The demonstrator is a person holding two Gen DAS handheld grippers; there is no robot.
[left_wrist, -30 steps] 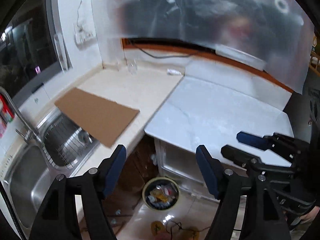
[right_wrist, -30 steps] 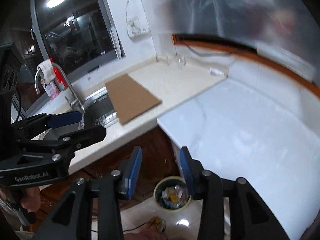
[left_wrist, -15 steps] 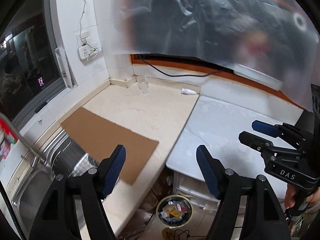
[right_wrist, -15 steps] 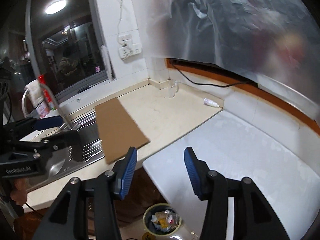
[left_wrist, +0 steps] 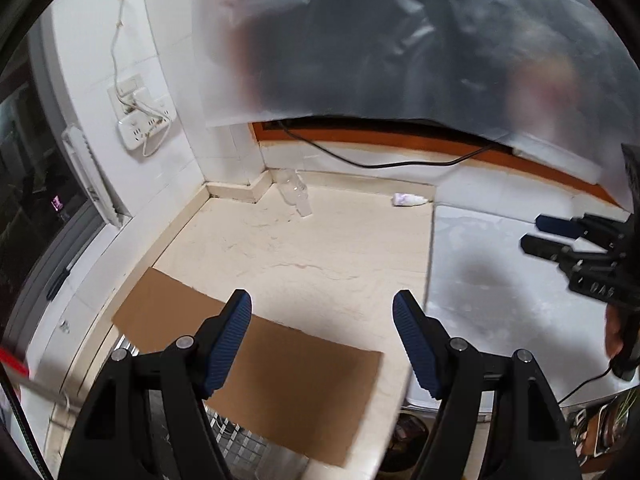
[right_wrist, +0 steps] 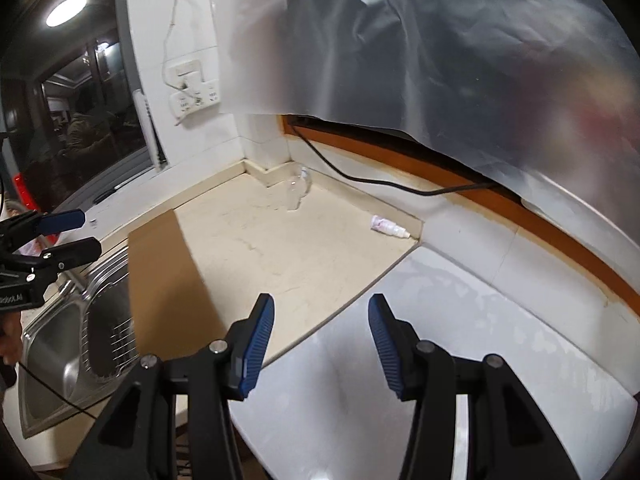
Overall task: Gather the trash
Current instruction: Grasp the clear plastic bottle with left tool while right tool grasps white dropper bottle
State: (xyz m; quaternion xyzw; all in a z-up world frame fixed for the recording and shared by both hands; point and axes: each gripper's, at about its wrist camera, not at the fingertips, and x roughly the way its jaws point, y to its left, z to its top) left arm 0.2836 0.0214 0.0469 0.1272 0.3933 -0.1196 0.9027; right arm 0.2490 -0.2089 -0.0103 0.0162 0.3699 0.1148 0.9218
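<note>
Both tools are now higher and closer to the corner of the counter than a moment ago: the trash bin on the floor, which was visible below the counter edge in both views before, is out of sight, and the far corner fills more of each picture.

The trash lies at the back of the beige counter (left_wrist: pixel 320 256). A clear plastic bottle (left_wrist: pixel 297 194) lies on its side in the corner near the wall, and a small white tube-like bottle (left_wrist: pixel 407 199) lies near the back edge, just beside the step to the white counter (left_wrist: pixel 500 280). In the right wrist view the same clear plastic bottle (right_wrist: pixel 297 189) and small white bottle (right_wrist: pixel 387 227) are seen, well apart from each other.

The left tool (left_wrist: pixel 322 312) hangs above the front part of the beige counter, its blue pads wide apart and holding nothing. The right tool (right_wrist: pixel 321 316) hangs over the line between the two counters, also wide and empty.

A brown cardboard sheet (left_wrist: pixel 280 372) lies flat on the counter and reaches over the steel sink (right_wrist: pixel 60 360). A white power strip (left_wrist: pixel 146 128) hangs on the tiled wall, and a black cable (left_wrist: pixel 380 164) runs along the back under a plastic sheet (left_wrist: pixel 400 40).
</note>
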